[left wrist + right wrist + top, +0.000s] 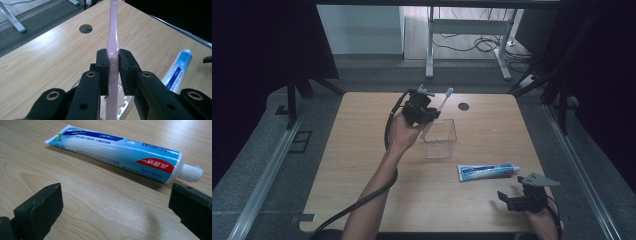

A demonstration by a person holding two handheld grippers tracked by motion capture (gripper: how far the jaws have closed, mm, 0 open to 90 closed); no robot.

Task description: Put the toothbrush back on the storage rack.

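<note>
Two grippers are at work over the wooden table (362, 165), each with its own item. The left gripper (424, 114) is raised at the far side of the table, its jaws pressed tight on the handle of a pink toothbrush (113, 45); in the left gripper view the pads squeeze the handle from both sides just below its thin neck, so the brush stands in line with the jaws. From the high view the brush leans, head (449, 91) up and away from the person, while its lower end dips toward the clear plastic container (439, 139) right beside the hand. That pose suggests the brush is being stood in, or lifted from, the container; which of the two I cannot tell, nor whether the handle's tip touches the container's floor. The right gripper (518, 199) sits low at the near right corner, jaws spread wide and holding nothing. Just beyond it lies the toothpaste tube (120, 155), flat on the table, its white cap (192, 173) toward the right edge, apart from the container. With the jaws wide and aimed at the tube, the right hand looks ready to take it next.
</note>
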